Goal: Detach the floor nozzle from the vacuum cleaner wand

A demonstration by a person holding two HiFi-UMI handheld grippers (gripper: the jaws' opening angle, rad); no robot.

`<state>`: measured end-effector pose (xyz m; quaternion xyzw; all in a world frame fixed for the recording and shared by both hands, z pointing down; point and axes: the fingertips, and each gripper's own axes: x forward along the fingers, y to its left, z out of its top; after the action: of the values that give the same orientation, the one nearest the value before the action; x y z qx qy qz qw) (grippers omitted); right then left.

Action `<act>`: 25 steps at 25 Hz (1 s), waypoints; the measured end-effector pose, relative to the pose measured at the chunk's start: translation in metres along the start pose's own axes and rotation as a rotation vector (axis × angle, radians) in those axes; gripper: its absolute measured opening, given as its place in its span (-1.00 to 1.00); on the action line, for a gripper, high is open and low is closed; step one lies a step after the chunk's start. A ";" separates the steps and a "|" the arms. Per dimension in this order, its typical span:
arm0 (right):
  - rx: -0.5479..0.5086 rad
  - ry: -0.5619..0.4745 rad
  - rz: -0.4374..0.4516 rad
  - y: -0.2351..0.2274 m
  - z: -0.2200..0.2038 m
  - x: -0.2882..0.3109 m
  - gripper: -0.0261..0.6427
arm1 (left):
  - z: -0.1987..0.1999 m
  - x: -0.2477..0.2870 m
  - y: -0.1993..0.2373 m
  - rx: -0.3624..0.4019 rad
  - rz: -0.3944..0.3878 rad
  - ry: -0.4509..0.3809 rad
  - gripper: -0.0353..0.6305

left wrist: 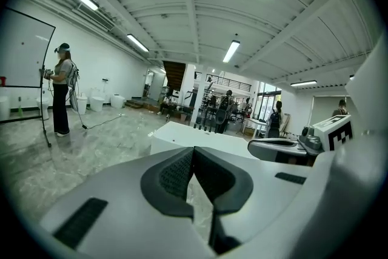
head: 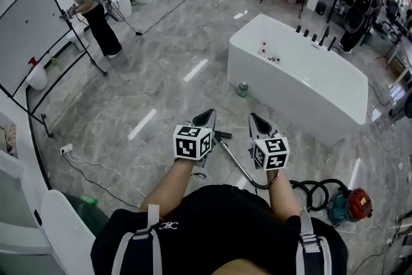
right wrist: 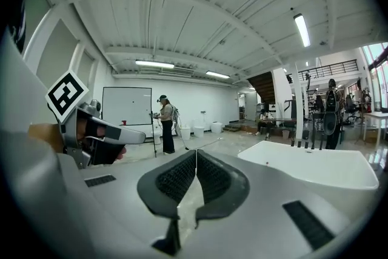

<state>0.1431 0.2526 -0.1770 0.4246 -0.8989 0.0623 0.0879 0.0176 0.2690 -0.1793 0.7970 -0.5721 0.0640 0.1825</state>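
As vacuum cleaner (head: 351,205) lies nearby, bathtub (head: 290,98) holds small items (head: 273,60).

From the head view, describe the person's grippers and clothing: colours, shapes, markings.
The left gripper and right gripper are light grey pointed wedges with dark ribbed pads. Each bears a white cube with black square markers. The person wears a black top and grey straps.

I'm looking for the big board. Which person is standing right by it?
The person in black trousers, at the head view's upper left beside the whiteboard. The other people stand far right, behind the white tub.
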 end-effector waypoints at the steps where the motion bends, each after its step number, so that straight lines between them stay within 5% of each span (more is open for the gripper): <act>1: 0.004 0.004 0.003 -0.009 0.000 0.007 -0.87 | 0.002 0.009 0.001 -0.003 0.004 0.001 -0.86; 7: 0.035 0.061 0.037 -0.048 -0.014 0.039 -0.87 | 0.000 0.051 0.012 -0.035 0.037 0.041 -0.86; 16: 0.290 0.114 0.069 -0.075 -0.037 0.094 -0.87 | -0.017 0.093 0.052 -0.099 0.045 0.113 -0.86; 25: 0.237 0.164 0.003 -0.094 -0.044 0.182 -0.87 | -0.005 0.172 0.132 -0.101 0.008 0.150 -0.86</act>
<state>0.1069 0.0650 -0.0924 0.4240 -0.8758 0.2028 0.1101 -0.0469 0.0811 -0.0926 0.7775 -0.5624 0.0951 0.2647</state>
